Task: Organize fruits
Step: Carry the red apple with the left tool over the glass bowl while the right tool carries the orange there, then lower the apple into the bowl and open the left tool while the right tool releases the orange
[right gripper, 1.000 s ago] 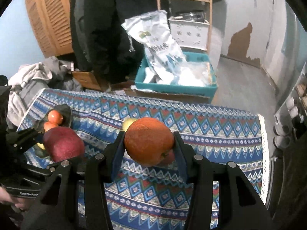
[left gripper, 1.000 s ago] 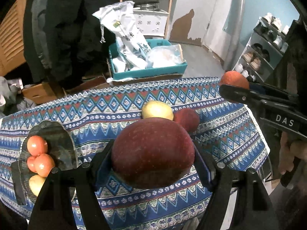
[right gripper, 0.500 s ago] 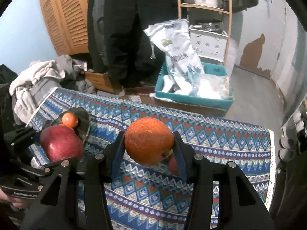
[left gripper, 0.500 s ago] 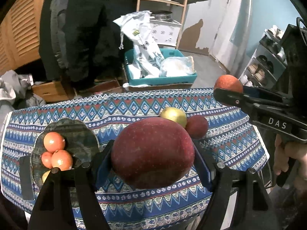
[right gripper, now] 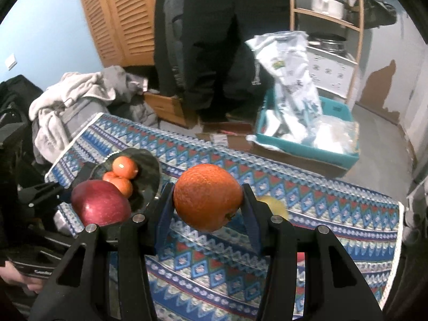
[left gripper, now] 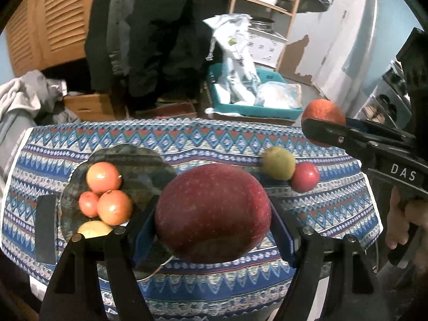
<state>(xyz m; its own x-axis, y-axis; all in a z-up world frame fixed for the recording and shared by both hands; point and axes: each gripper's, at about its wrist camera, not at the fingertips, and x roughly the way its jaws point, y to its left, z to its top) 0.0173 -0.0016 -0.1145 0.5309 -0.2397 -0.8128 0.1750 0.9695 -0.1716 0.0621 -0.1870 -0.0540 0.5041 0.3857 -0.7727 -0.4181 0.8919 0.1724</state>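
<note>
Fruit fills both grippers above a table draped in a blue, zigzag-patterned cloth. The left gripper is clamped on a large dark red apple, its blue pads pressing the apple's two flanks; the jaws stand fairly wide because the apple is broad. The apple is slightly wider than tall, its long axis running across from pad to pad; neither stem nor blossom end shows, so which way it points cannot be told. The right gripper is closed tight on an orange, held by its sides, with a small dark navel or stem scar facing down and to the right near the right pad.

A dark scalloped plate lies on the left part of the cloth, just beside and partly under the held apple in the left wrist view. It carries three orange-red round fruits touching each other and a pale yellow fruit at its near edge. Well apart from the plate, on the right part of the cloth, a yellow-green fruit and a small red fruit sit touching.
</note>
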